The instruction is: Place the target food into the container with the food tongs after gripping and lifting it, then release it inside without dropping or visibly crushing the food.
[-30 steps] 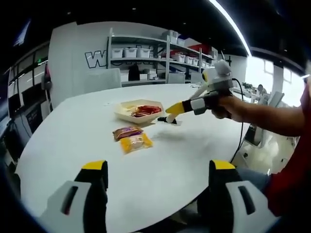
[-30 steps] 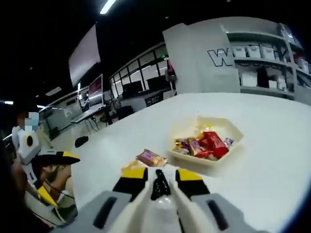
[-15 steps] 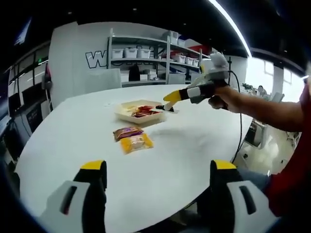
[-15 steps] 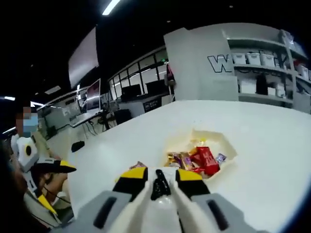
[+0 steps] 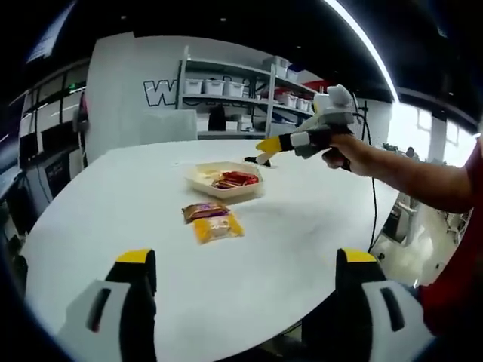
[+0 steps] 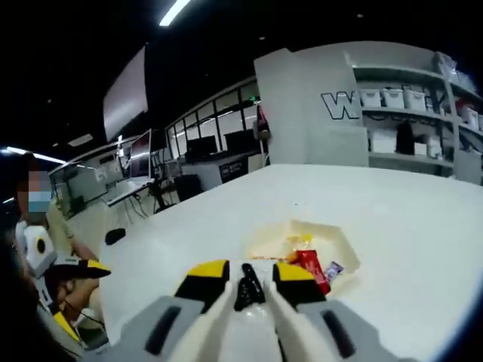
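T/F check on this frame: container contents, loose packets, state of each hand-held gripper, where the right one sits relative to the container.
1. The container holds wrapped snacks, one in a red wrapper. True.
2. Two snack packets lie on the white table outside the container. True.
3. The left hand-held gripper is clamped on a packet. False: its jaws stand wide apart with nothing between them.
4. The right hand-held gripper has its jaws wide open. False: they are drawn in on a thin black tool, probably the tongs.
5. The right hand-held gripper is held above the table beside the container. True, as the left gripper view shows.
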### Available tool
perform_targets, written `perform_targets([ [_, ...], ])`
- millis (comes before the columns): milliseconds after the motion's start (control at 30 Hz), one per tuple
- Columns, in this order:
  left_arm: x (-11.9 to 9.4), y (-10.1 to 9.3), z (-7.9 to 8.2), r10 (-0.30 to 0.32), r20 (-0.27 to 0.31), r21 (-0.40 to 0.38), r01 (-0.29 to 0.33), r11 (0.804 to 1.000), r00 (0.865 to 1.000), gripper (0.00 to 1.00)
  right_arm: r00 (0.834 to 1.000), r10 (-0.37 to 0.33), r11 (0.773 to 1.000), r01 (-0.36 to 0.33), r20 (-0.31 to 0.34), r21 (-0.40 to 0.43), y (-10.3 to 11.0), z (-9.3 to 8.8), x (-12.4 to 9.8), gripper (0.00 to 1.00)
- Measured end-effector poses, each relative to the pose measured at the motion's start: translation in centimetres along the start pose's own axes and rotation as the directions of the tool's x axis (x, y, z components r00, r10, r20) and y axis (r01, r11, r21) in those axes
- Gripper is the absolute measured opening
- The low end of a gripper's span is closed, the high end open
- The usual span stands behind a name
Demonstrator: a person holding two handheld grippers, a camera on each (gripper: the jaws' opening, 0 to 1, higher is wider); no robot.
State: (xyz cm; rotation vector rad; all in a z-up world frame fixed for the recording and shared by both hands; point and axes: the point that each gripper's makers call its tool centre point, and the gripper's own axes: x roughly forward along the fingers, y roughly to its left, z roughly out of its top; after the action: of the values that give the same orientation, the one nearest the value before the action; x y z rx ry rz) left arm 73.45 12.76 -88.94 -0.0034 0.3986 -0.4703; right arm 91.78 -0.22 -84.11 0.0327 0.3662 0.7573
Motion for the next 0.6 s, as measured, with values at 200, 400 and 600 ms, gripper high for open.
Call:
perform_targets([
  [200,-0.2,0.1,0.2,0.004,0.005,-0.005,-0.004,1.000,1.000,0.97,1.000,-0.007,1.000,0.007,-0.004,-0.011,-0.5,0.6,0.7,0.16],
  [400,-0.1,0.2,0.0,0.005,-0.002,0.003,-0.005,1.000,1.000,0.96,1.000,-0.018,1.000,0.018,-0.003,-0.010,-1.3,1.1,1.4,0.16],
  [600,-0.2,0.6,0.1,0.014,-0.001,0.000,-0.014,1.000,1.000,0.96,0.999,-0.031,0.999,0.031,-0.008,-0.009,-2.2,1.3,2.1,0.16],
])
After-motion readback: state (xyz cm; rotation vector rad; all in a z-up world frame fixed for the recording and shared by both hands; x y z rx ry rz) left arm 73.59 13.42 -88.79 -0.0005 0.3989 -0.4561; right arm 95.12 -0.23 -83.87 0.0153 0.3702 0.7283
